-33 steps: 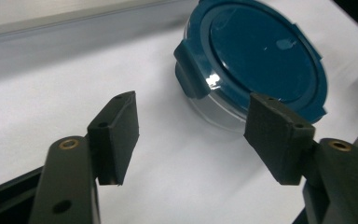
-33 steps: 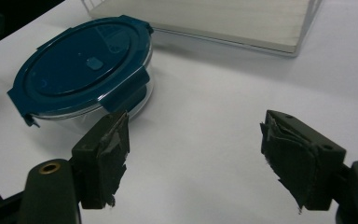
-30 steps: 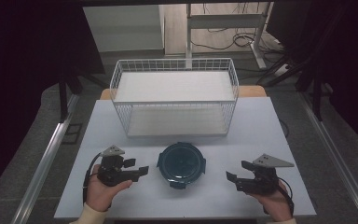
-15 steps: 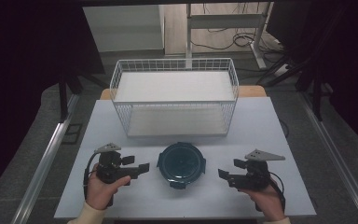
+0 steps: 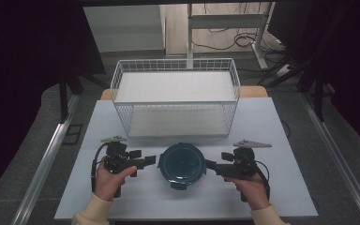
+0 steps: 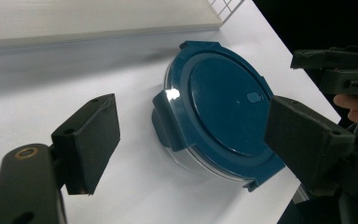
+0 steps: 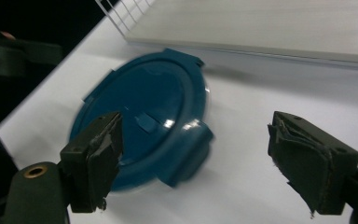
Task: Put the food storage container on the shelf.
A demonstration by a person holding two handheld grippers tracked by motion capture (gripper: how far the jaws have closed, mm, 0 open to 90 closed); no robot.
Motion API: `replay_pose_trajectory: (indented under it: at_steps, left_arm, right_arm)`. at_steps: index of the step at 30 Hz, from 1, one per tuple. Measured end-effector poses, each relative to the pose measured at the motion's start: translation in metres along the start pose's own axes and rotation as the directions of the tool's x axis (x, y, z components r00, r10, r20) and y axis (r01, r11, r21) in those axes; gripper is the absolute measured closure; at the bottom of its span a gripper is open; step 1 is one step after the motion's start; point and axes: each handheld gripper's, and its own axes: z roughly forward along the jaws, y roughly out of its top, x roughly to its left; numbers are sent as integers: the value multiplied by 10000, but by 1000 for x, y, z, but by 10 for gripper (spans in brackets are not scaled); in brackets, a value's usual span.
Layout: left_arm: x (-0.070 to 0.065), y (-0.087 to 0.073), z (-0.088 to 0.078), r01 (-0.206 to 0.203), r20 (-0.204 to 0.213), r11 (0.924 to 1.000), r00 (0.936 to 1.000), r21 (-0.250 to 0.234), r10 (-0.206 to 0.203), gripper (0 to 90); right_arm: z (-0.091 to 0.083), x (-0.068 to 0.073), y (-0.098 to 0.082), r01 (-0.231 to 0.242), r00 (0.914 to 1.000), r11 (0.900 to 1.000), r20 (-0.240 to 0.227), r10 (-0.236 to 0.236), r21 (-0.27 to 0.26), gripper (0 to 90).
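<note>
A round clear container with a dark blue clip lid point(image 5: 182, 164) point(image 6: 223, 112) point(image 7: 144, 119) sits on the white table point(image 5: 272, 122), in front of the basket. My left gripper point(image 5: 151, 161) point(image 6: 193, 140) is open just left of the container, jaws pointing right at its left clip. My right gripper point(image 5: 210, 164) point(image 7: 205, 158) is open just right of it, jaws pointing left, one jaw close over the lid's right edge. Neither holds anything.
A white wire basket point(image 5: 176, 96) with a pale flat bottom stands behind the container at the table's middle back. Bare table lies to the left, right and front of the container. Dark floor and table legs surround the table.
My right gripper has moved left, from well off to the right up to the container's right edge. The left gripper has edged slightly toward the container.
</note>
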Motion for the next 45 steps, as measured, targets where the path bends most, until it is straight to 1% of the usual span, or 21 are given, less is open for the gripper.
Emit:
replay_pose_trajectory:
  at_steps: [2,4,6,11,14,16,18,19,21,24,25,26,27,29,31,35,38,40,42,44,45]
  left_arm:
    - [2,-1,1,135,97,9999,9999,-21,-135,176]
    - [5,-1,3,205,177,9998,9996,23,-205,172]
    - [8,-2,5,199,113,9997,9997,104,-201,167]
    - [12,-3,9,373,273,9991,9989,197,-379,158]
    - [14,-4,12,547,324,9984,9980,162,-552,162]
    - [16,-4,14,570,369,9981,9976,231,-578,162]
    - [18,-4,18,639,522,9975,9965,285,-653,164]
    - [18,-4,19,704,587,9970,9957,310,-721,165]
    - [19,-6,24,890,874,9953,9919,383,-921,166]
    - [19,-8,31,873,821,9942,9923,623,-922,166]
    - [20,-9,34,977,1024,9926,9892,717,-1048,166]
    - [20,-9,34,977,1024,9926,9892,717,-1048,167]
    - [21,-9,35,1082,1146,9913,9866,752,-1164,167]
    - [22,-10,39,1140,1244,9894,9844,901,-1248,169]
    - [22,-12,43,1083,1202,9889,9854,1013,-1202,168]
    - [20,-13,52,1099,1489,9859,9805,1259,-1283,169]
    - [19,-14,57,1078,1560,9840,9792,1422,-1298,168]
    - [19,-15,61,1144,1687,9817,9757,1520,-1398,168]
    - [20,-16,63,1218,1810,9803,9721,1553,-1494,169]
    - [20,-16,65,1254,1875,9785,9698,1637,-1557,175]
    - [20,-16,66,1252,1921,9780,9688,1671,-1568,183]
  right_arm:
    - [6,1,1,-105,9999,9999,-42,104,-42,178]
    - [10,1,1,-192,9998,9998,-49,192,43,176]
    - [14,1,2,-302,9995,9995,-114,302,38,174]
    - [15,1,1,-443,9989,9990,-133,443,-24,168]
    - [16,0,0,-558,9983,9984,-143,558,4,164]
    - [19,-1,-1,-658,9977,9978,-140,659,85,157]
    - [21,-1,-3,-771,9969,9970,-162,773,117,153]
    - [23,-2,-4,-920,9953,9956,-292,925,166,153]
    - [25,-2,-5,-969,9949,9951,-272,975,215,151]
    - [26,-2,-6,-1086,9934,9937,-340,1094,260,148]
    - [27,-2,-7,-1202,9918,9923,-405,1213,306,147]
    - [27,-2,-7,-1202,9918,9923,-405,1213,306,147]
    - [28,-2,-7,-1238,9912,9917,-421,1251,334,147]
    - [29,-2,-9,-1322,9903,9905,-369,1336,385,147]
    - [32,-2,-12,-1596,9860,9861,-412,1616,465,141]
    - [36,-1,-16,-1901,9803,9799,-430,1928,609,134]
    - [41,0,-18,-2201,9724,9726,-625,2248,749,134]
    - [46,0,-20,-2371,9676,9673,-670,2434,897,134]
    - [48,1,-22,-2420,9663,9650,-645,2491,1014,134]
    - [51,1,-23,-2612,9608,9593,-672,2691,1070,136]
    - [54,0,-25,-2882,9520,9511,-739,2971,1108,146]
